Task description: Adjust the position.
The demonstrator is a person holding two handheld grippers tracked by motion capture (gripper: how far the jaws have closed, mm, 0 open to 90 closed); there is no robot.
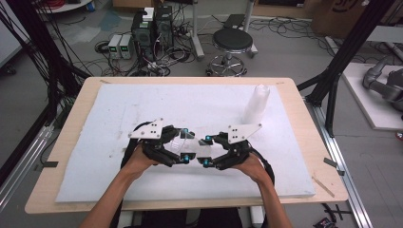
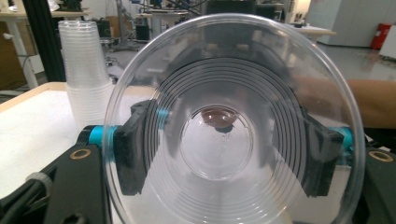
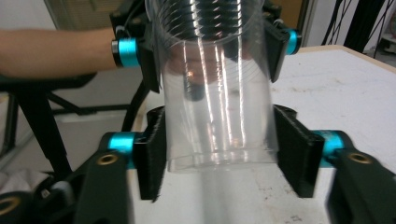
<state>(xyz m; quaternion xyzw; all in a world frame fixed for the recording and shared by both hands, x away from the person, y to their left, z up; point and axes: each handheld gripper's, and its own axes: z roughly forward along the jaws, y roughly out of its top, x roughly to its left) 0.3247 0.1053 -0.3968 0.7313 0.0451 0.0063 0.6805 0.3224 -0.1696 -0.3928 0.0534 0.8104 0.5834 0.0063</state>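
I hold a clear plastic cup [image 1: 192, 144] at centre frame of the high view, above the white mat [image 1: 119, 109]. My left gripper [image 1: 183, 145] clamps near its rim, my right gripper [image 1: 205, 151] clamps near its base, likely to pull nested cups apart. It looks empty. The cup stack [image 1: 256, 103] stands upper right.

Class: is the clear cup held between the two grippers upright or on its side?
On its side: the cup lies level; its open mouth faces the left gripper's camera.
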